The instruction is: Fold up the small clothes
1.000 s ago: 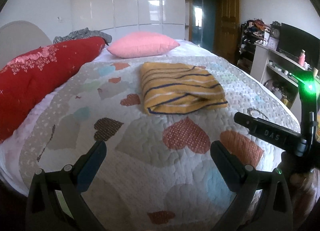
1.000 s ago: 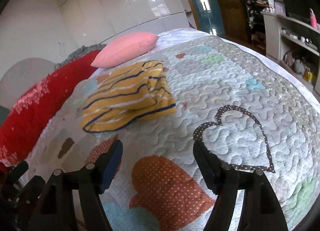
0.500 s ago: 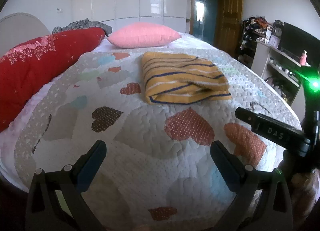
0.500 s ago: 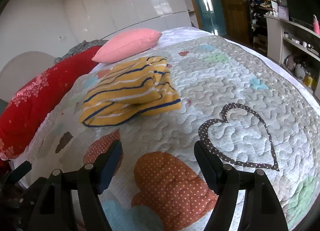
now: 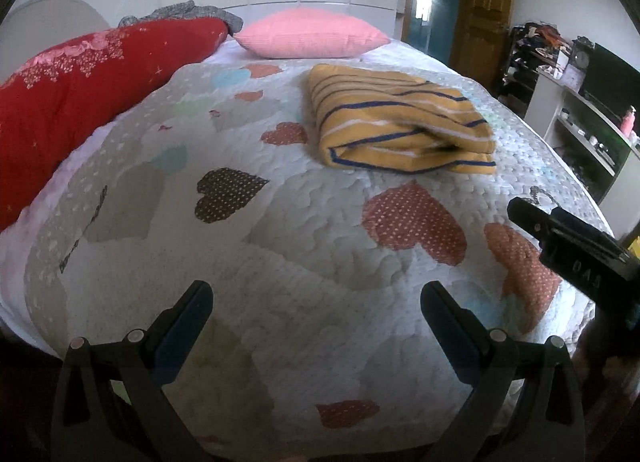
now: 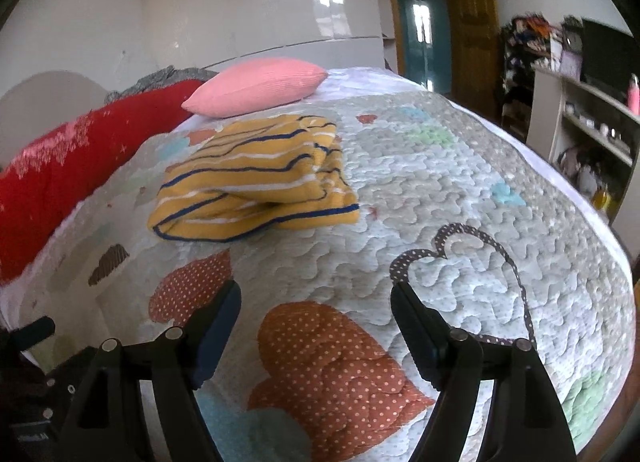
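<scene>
A folded yellow garment with blue and white stripes [image 5: 396,122] lies on the heart-patterned quilt [image 5: 320,246], toward the far right of the bed; it also shows in the right wrist view [image 6: 256,178]. My left gripper [image 5: 316,302] is open and empty, low over the near edge of the quilt, well short of the garment. My right gripper [image 6: 316,302] is open and empty, also near the front edge; part of its body shows at the right of the left wrist view [image 5: 576,250].
A pink pillow [image 5: 312,32] lies at the head of the bed. A red blanket roll [image 5: 80,74] runs along the left side. White shelves with small items [image 5: 592,122] stand right of the bed. A wooden door [image 5: 480,6] is at the back.
Both grippers have pulled back and dropped slightly toward the foot of the bed, staying open. The folded garment has not moved.
</scene>
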{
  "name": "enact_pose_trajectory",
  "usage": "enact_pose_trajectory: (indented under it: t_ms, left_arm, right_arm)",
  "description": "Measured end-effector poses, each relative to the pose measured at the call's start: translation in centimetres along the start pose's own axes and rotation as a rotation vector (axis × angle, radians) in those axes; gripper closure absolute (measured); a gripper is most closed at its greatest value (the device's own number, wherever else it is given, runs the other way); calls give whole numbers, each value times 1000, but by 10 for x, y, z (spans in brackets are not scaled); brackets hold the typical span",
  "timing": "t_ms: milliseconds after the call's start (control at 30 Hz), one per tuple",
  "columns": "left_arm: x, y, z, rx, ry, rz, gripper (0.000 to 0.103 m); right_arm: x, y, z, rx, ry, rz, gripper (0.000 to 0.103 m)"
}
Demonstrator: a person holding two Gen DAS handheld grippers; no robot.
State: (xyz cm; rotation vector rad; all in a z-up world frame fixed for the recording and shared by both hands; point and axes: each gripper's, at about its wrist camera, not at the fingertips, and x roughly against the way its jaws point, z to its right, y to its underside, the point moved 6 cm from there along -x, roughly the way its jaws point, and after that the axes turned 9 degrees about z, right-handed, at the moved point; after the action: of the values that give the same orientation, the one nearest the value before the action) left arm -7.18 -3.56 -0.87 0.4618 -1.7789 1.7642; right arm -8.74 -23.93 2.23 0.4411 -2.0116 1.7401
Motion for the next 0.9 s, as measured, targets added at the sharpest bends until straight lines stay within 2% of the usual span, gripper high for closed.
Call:
enact_pose_trajectory:
  t_ms: [167,400,900]
  left_arm:
    - [1,2,-4,-8,-38,9,0]
    - [4,0,-3,-67,-99,44,0]
    - [-3,5,-2,-49,-63,20,0]
  right_arm:
    - [-2,3,-9,53,7,-1,21]
    - [-3,2,-11,79,9,7,20]
    - [-2,3,-13,94,12,15,19]
